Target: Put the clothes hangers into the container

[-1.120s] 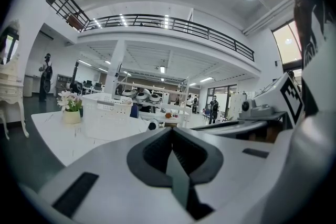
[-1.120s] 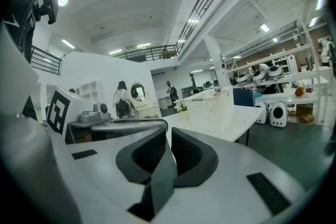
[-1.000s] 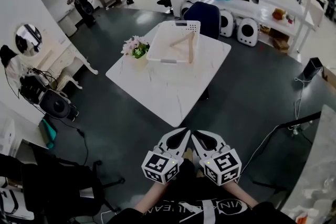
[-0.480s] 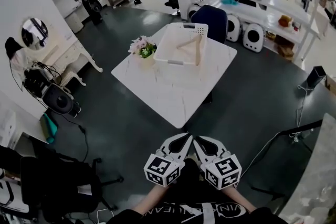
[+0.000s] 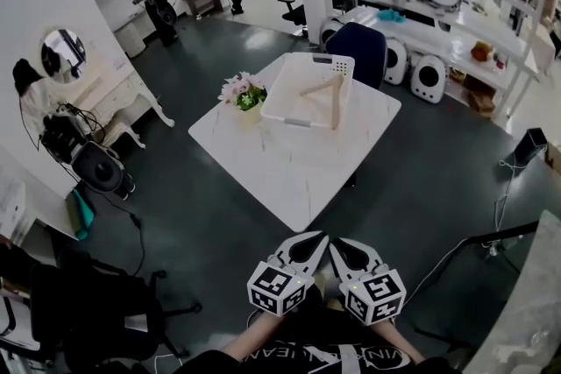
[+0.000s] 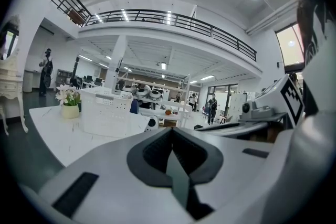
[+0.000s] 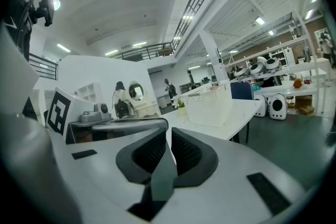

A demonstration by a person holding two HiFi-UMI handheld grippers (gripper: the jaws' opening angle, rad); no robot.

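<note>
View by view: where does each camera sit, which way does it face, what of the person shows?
Head view: on the head, steeply down at table and container; left hand-held gripper, right hand-held gripper and forearms show.
Left gripper view: on the left hand-held gripper, along its shut jaws toward the container.
Right gripper view: on the right hand-held gripper, likewise facing it.
Shared by all: table, container.

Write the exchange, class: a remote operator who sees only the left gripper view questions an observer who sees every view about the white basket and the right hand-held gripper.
Operator: I only see the basket from its side wall. Anything inside?
Observer: Yes. The head view shows a pale triangular hanger lying in it.
Operator: Is the right hand-held gripper carrying something?
Observer: No. Its own view shows its jaws shut together, with nothing between them.
</note>
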